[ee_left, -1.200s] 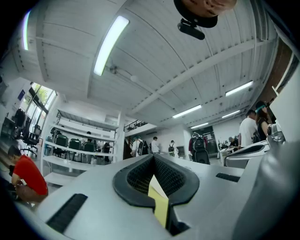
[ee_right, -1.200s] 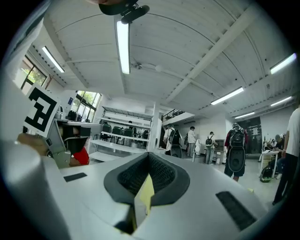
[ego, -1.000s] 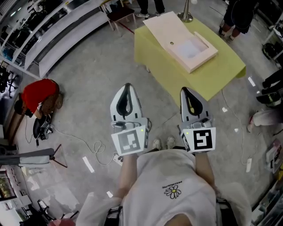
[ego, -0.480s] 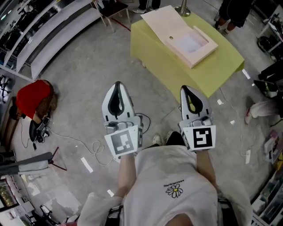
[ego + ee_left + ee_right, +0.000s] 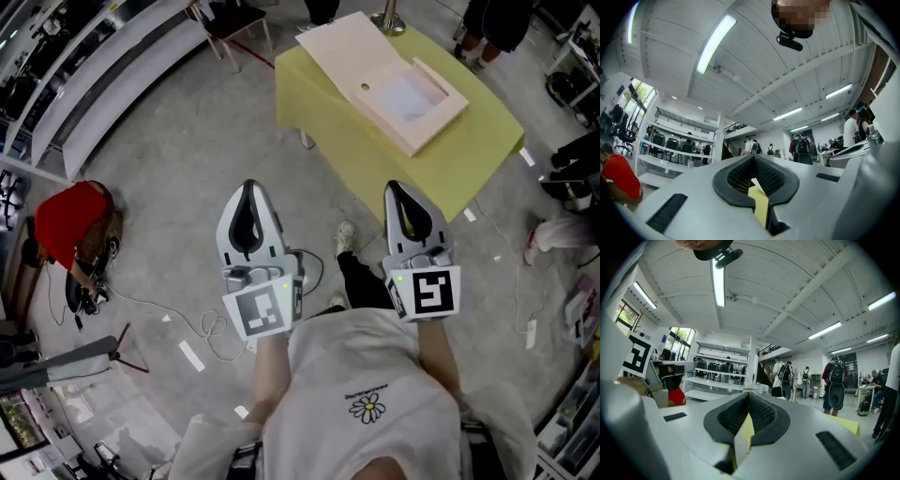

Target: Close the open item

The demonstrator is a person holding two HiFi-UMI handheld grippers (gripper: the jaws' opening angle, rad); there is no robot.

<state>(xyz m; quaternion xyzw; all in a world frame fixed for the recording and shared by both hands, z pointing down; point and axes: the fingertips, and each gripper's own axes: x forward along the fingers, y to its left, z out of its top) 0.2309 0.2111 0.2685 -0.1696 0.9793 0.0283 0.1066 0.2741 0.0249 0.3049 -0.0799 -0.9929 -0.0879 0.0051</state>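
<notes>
An open pale wooden box (image 5: 412, 98) lies on a yellow table (image 5: 469, 159) at the top of the head view, its flat lid (image 5: 352, 52) folded back to the left. My left gripper (image 5: 248, 187) and right gripper (image 5: 396, 190) are held side by side over the floor, short of the table and touching nothing. Both are shut with nothing between the jaws. The left gripper view shows its dark pads (image 5: 731, 180) meeting at the tip, aimed at the ceiling and the hall. The right gripper (image 5: 749, 399) looks level across the hall.
A crouching person in red (image 5: 70, 220) is at the left on the floor. Cables (image 5: 202, 323) trail near my feet, and one shoe (image 5: 347, 234) shows between the grippers. Shelving (image 5: 112, 66) runs along the upper left, a chair (image 5: 234, 23) and a metal stand (image 5: 389, 19) behind the table.
I have stepped forward, and a shoe now shows between the grippers. Both grippers have moved with me and sunk a little. Their jaws stay shut.
</notes>
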